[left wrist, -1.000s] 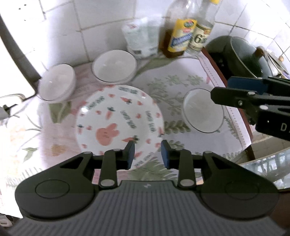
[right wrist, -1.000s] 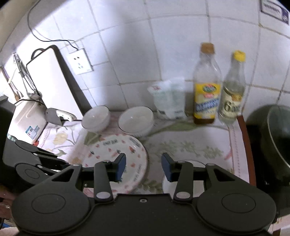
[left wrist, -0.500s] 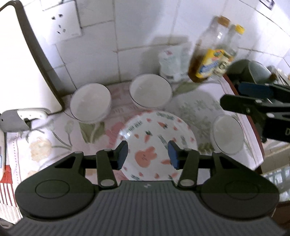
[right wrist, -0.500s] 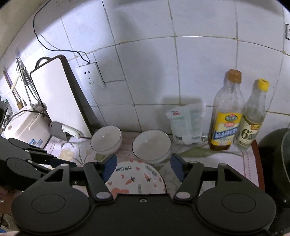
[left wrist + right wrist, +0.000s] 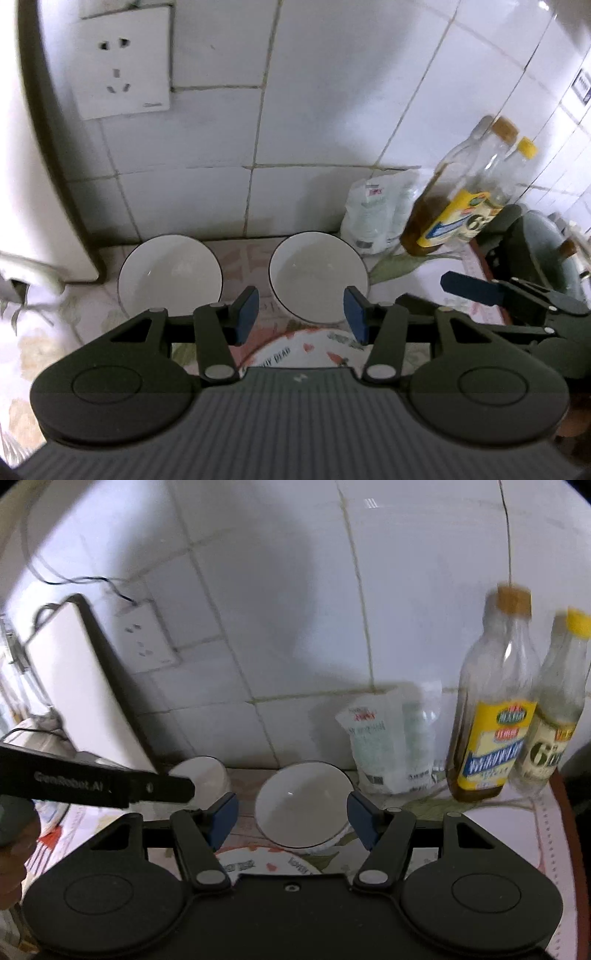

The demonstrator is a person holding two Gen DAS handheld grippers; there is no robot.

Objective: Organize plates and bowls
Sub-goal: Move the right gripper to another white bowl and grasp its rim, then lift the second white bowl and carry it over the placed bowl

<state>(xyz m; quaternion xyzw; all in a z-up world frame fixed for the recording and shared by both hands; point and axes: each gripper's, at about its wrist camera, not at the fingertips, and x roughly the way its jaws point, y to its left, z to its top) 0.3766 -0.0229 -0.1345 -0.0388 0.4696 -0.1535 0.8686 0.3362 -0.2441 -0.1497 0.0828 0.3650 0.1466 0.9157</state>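
Note:
Two white bowls with dark rims stand side by side near the tiled wall: a left bowl point(image 5: 170, 275) and a right bowl point(image 5: 317, 273), the latter also in the right wrist view point(image 5: 303, 805). A carrot-and-rabbit patterned plate point(image 5: 291, 350) lies in front of them, mostly hidden under my grippers; its edge shows in the right wrist view point(image 5: 266, 864). My left gripper point(image 5: 301, 315) is open and empty above the plate's far edge. My right gripper point(image 5: 291, 821) is open and empty, with the right bowl between its fingers in the view.
A white packet point(image 5: 376, 214), an oil bottle point(image 5: 491, 709) and a yellow-capped bottle point(image 5: 554, 709) stand at the back right. A dark pot point(image 5: 539, 251) is at the far right. A white board point(image 5: 77, 686) leans at the left by a wall socket point(image 5: 122, 62).
Both grippers have risen and tilted up toward the wall and opened wider. The plate has slid mostly out of view below; the small glass dish is no longer seen.

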